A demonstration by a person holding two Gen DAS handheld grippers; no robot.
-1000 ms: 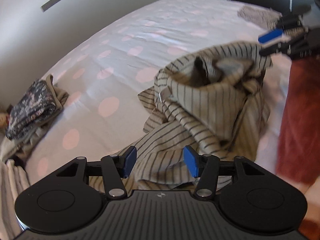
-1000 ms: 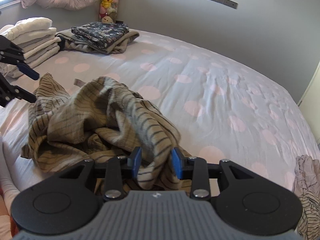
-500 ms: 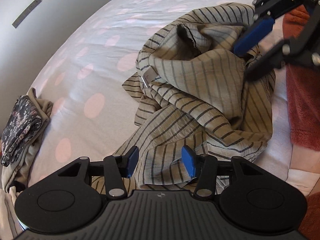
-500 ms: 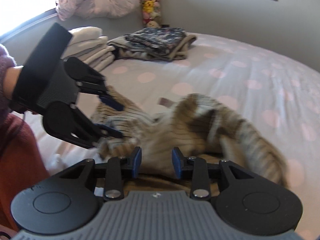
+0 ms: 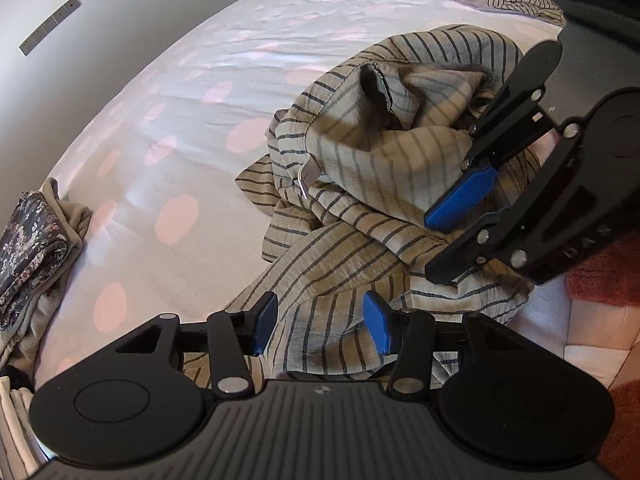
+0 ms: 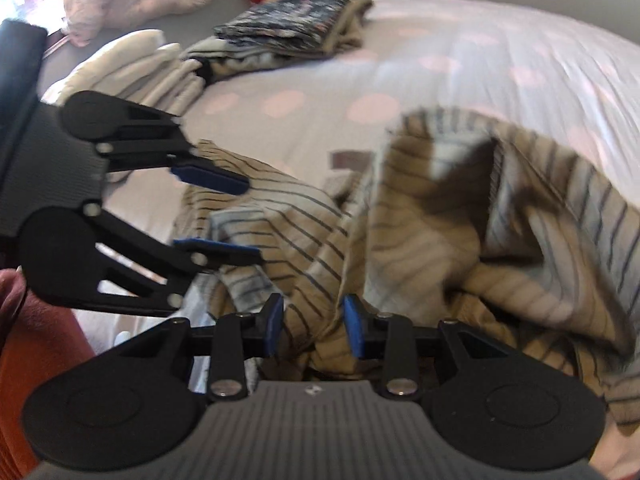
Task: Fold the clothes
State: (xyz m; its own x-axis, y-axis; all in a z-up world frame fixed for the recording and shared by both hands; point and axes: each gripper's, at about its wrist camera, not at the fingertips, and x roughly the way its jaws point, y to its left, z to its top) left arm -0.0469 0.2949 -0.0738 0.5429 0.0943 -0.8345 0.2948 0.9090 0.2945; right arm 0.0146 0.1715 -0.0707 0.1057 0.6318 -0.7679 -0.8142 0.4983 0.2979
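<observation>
Your left gripper point(image 5: 320, 328) hangs over the near edge of the striped shirt point(image 5: 380, 168), its fingers apart with cloth lying loose between them. Your right gripper point(image 6: 314, 330) has its fingers apart too, astride a fold (not pinching it). The shirt lies crumpled on the polka-dot bed point(image 5: 180, 120); beyond it sit the folded clothes point(image 6: 288, 28).

striped garment point(image 5: 380, 184) on bed point(image 5: 192, 120) | folded stack point(image 5: 28, 248) at left edge | left gripper point(image 5: 320, 326) before garment
</observation>
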